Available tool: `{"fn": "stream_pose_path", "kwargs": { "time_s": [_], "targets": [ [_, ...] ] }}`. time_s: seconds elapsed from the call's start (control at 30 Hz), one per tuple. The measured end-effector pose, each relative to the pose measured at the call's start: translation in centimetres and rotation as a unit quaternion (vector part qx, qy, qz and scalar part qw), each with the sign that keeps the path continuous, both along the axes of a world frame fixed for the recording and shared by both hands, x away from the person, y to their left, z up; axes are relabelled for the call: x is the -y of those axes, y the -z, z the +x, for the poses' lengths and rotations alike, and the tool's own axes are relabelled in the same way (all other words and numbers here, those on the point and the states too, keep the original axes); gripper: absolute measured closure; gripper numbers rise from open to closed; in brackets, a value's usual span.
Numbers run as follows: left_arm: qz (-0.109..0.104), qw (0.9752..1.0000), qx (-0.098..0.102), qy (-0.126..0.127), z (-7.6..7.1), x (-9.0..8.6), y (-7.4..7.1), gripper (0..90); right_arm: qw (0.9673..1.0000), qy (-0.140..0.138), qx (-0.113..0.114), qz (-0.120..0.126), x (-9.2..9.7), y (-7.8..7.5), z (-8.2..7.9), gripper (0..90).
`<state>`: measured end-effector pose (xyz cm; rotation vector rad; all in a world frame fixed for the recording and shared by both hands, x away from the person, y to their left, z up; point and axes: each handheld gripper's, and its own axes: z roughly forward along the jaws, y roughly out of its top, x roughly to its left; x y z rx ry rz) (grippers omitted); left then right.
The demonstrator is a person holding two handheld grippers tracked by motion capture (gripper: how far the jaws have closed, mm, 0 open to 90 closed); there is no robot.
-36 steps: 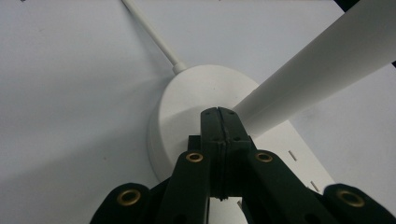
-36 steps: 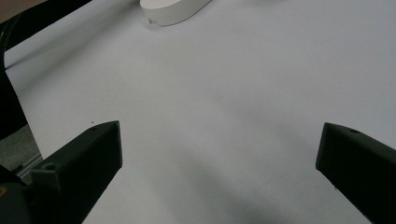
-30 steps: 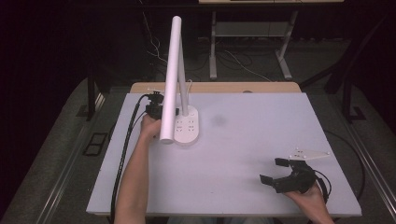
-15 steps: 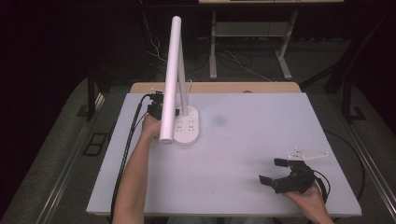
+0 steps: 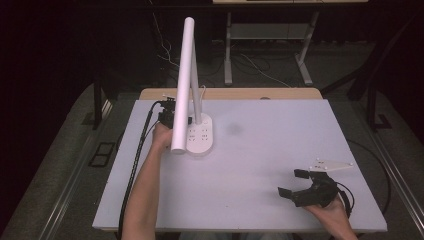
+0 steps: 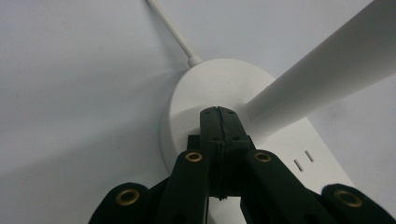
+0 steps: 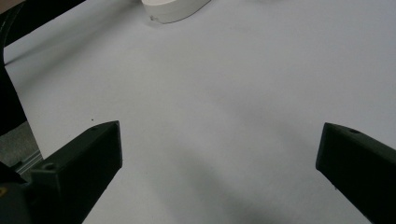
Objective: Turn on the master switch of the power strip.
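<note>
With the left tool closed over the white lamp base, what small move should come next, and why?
Probably press the left tool gently down: its jaws are shut, tips over the white oval lamp base beside the white stem, perhaps where a switch sits. The right tool rests open, far off.

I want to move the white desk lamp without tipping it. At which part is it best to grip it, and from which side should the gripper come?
Probably low on the slim upright post, just above the oval base, coming level from the left, where the shut left gripper sits. The long lamp head leans overhead, so a high grip would likely tip it; the base looks too wide for the jaws.
</note>
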<state>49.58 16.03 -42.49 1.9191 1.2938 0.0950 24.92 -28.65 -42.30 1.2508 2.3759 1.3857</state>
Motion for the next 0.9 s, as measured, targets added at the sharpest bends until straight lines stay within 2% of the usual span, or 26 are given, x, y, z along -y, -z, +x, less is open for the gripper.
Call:
{"fn": "stream_pose_path", "kwargs": {
  "time_s": [0.07, 0.2, 0.27, 0.4, 0.57, 0.7, 0.83, 0.9],
  "targets": [
    [-0.006, 1.0000, 0.002, -0.003, 0.0, -0.1, -0.1, 90.0, 1.0000, 0.000, 0.001, -0.001, 0.0, 0.0, 0.0, 0.0],
    [-0.002, 0.9999, 0.014, -0.002, -0.1, 0.1, -0.2, 89.9, 1.0000, 0.000, 0.001, 0.000, 0.0, 0.0, 0.0, 0.0],
    [0.017, 0.9995, 0.024, 0.011, -0.2, 0.3, -0.4, 89.9, 1.0000, 0.001, 0.002, 0.000, 0.1, 0.0, 0.0, 0.0],
    [0.029, 0.9990, 0.031, 0.017, -0.3, 0.3, -0.5, 89.8, 1.0000, 0.005, 0.000, 0.003, 0.3, 0.1, 0.1, 0.0],
    [0.029, 0.9983, 0.040, 0.029, -0.5, 0.1, -0.9, 89.7, 1.0000, 0.008, -0.001, 0.003, 0.4, 0.1, 0.1, 0.0],
    [0.039, 0.9973, 0.050, 0.037, -0.8, -0.1, -1.4, 89.7, 1.0000, 0.009, -0.002, 0.003, 0.4, 0.1, 0.1, 0.0],
    [0.029, 0.9973, 0.060, 0.031, -1.3, -0.4, -1.8, 89.7, 1.0000, 0.008, 0.000, 0.003, 0.4, 0.1, 0.1, 0.0],
    [0.034, 0.9969, 0.062, 0.034, -1.5, -0.8, -2.1, 89.6, 1.0000, 0.008, 0.001, 0.003, 0.4, 0.1, 0.1, 0.0]
  ]
}}
